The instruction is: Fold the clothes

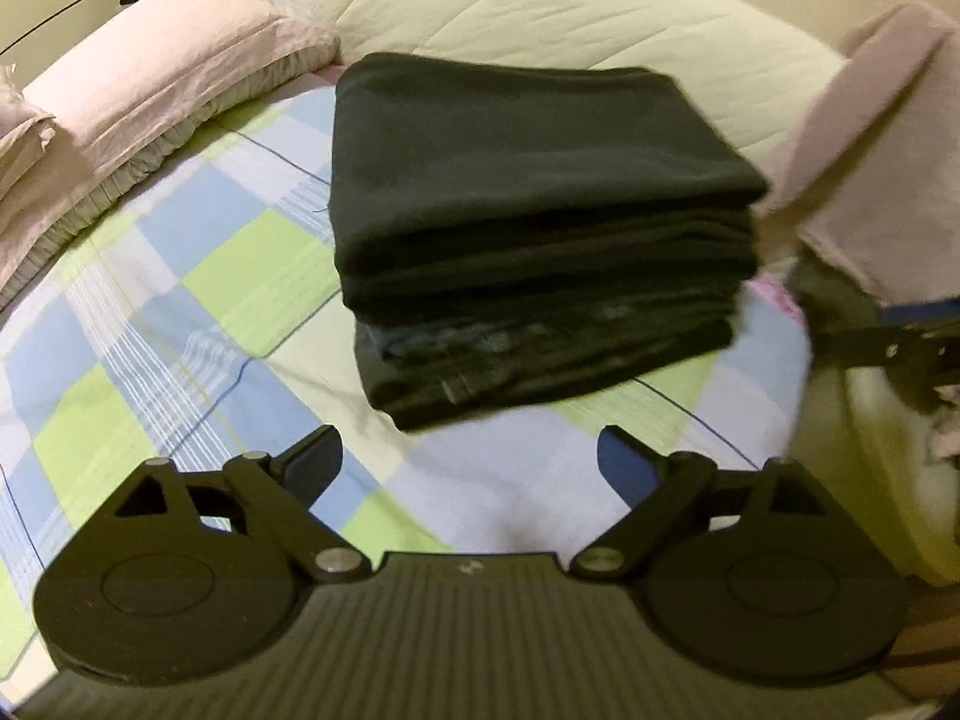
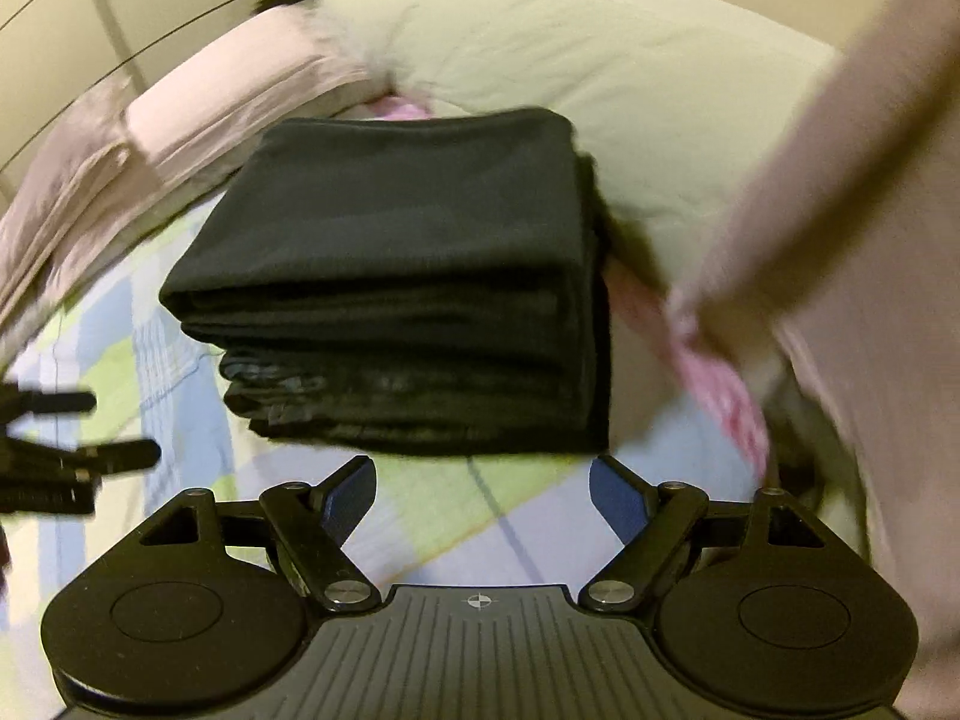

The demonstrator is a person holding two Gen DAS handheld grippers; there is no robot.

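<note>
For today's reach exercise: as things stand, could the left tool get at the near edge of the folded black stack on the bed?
Probably yes. The left tool is open and empty, the black stack lies straight ahead of it, and only bare checked sheet shows between them. The right tool sits off to one side, apparently clear.

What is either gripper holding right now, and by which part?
Nothing. The left gripper and right gripper both have jaws open and empty; the folded black garment stack lies untouched on the bed.
</note>
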